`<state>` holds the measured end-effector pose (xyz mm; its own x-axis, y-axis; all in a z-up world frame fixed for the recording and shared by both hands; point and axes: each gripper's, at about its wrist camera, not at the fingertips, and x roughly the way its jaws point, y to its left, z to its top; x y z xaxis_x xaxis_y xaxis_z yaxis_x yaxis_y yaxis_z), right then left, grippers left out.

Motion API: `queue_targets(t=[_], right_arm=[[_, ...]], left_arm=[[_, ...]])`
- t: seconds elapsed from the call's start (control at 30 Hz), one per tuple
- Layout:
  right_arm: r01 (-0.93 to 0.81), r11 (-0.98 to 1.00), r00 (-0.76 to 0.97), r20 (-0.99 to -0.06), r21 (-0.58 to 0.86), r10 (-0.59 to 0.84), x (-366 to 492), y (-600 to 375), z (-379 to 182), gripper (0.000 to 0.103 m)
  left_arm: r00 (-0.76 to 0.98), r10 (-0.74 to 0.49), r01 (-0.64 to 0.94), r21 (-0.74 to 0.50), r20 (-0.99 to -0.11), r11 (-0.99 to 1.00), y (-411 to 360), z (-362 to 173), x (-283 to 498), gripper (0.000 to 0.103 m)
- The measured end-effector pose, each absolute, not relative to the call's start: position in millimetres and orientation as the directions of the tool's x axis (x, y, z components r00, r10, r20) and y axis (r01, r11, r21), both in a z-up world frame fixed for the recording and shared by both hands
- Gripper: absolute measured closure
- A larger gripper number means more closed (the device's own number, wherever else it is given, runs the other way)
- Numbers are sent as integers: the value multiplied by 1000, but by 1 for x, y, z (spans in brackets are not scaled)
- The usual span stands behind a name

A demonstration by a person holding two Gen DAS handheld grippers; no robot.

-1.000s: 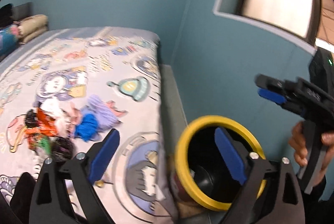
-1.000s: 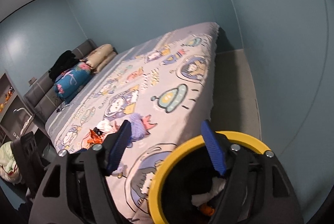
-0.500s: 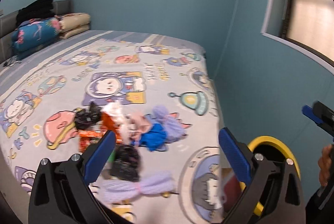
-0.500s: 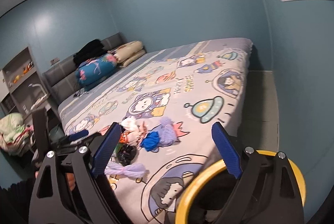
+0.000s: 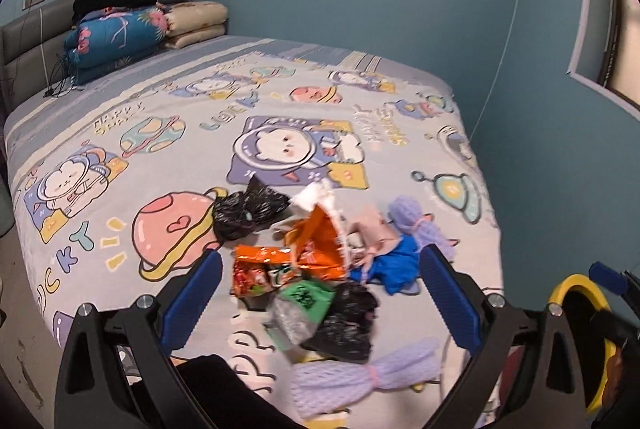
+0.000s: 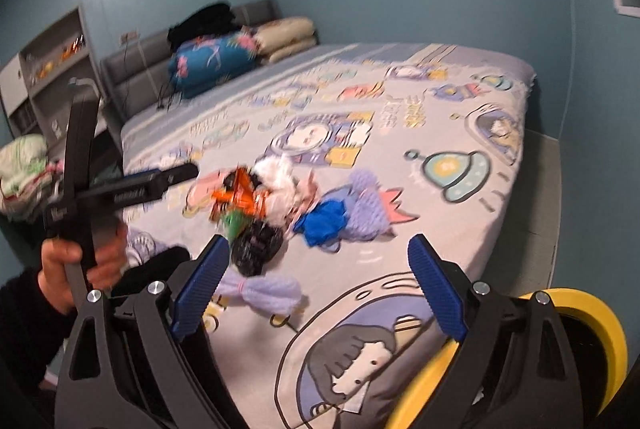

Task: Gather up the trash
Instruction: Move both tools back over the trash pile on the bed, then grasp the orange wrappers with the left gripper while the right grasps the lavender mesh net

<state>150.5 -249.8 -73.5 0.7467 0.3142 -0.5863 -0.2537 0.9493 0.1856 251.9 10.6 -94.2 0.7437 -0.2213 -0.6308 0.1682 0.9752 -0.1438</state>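
A heap of trash lies on the cartoon-print bed sheet (image 5: 168,133): a black plastic bag (image 5: 244,211), orange snack wrappers (image 5: 316,241), a green wrapper (image 5: 306,295), a second black bag (image 5: 348,325), a blue crumpled piece (image 5: 394,263) and purple mesh bundles (image 5: 360,377). My left gripper (image 5: 320,305) hovers open just short of the heap, nothing between its fingers. My right gripper (image 6: 318,289) is open too, empty, with the heap (image 6: 260,205) ahead and slightly left. The yellow-rimmed black bin (image 6: 576,309) stands by the bed's near corner.
Folded quilts and pillows (image 5: 120,33) are stacked at the grey headboard. Teal walls close off the far side and the right, with a strip of floor (image 6: 540,189) beside the bed. A shelf unit (image 6: 52,69) stands at the left. A hand (image 6: 68,269) holds the left gripper.
Both views swung away from the bin toward the bed, and the trash heap now sits ahead of both grippers. The right gripper's jaws spread wider. The left gripper moved in over the sheet.
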Motion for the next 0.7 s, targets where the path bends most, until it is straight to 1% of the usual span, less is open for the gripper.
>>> queue_targets(t=[0.13,0.3,0.47,0.6,0.7], right_arm=[[-280,945,694,-644,170,322,167,-226,-99,16],[-313,938,634,-703,150,324,186,-195,-128,17],[-350,930,589,-745,114,313,199,-167,-152,17],[-376,924,570,-770,67,288,207,-152,-168,17],[-399,916,546,-791,44,276,212,-143,-179,17]], left_arm=[[714,-224,159,-158,-663,975,17,-115,268,8],[700,-216,154,-151,-680,976,17,-131,286,8],[683,-239,158,-180,-690,971,15,-141,304,8],[675,-222,158,-155,-704,975,12,-148,316,8],[655,-240,164,-175,-716,971,13,-153,324,8]])
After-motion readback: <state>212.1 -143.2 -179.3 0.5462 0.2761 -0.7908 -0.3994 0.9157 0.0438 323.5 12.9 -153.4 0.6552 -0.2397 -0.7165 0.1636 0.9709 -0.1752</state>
